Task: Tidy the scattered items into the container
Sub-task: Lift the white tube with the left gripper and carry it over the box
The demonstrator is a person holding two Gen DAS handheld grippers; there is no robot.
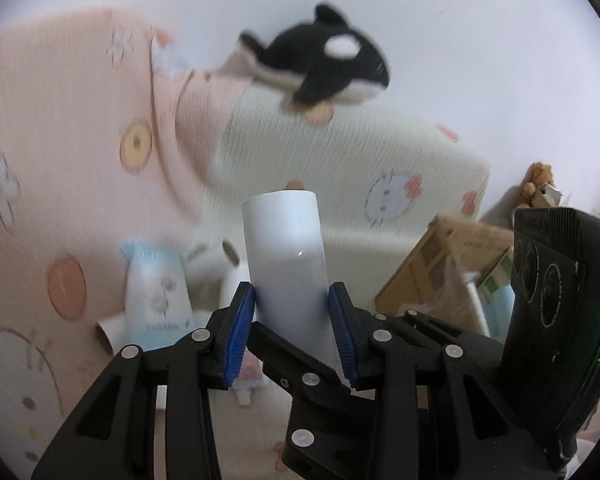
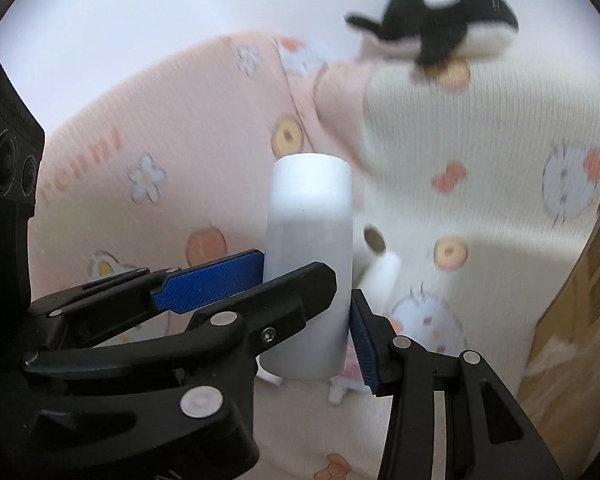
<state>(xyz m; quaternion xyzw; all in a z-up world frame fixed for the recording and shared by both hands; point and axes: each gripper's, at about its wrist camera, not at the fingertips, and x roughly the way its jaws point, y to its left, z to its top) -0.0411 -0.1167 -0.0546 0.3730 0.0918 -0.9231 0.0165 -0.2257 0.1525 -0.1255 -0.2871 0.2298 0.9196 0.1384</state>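
Jaws of left gripper (image 1: 294, 300) clamp white cylinder (image 1: 286, 256) (upright), right gripper (image 2: 312, 304) alongside

Left gripper (image 1: 294, 322): matte black linkage arms, round silver rivets at each pivot, ribbed blue pads (image 1: 240, 330) lining the inner faces of both fingers. To its right, a black ribbed camera housing (image 1: 560, 320) with three round lenses and a lit green dot. Right gripper (image 2: 308, 300): same black arms and silver rivets, plus one cross-head screw (image 2: 269, 335), textured blue pads (image 2: 212, 282). To its left, another black housing (image 2: 8, 160) with round lenses and faint white lettering.
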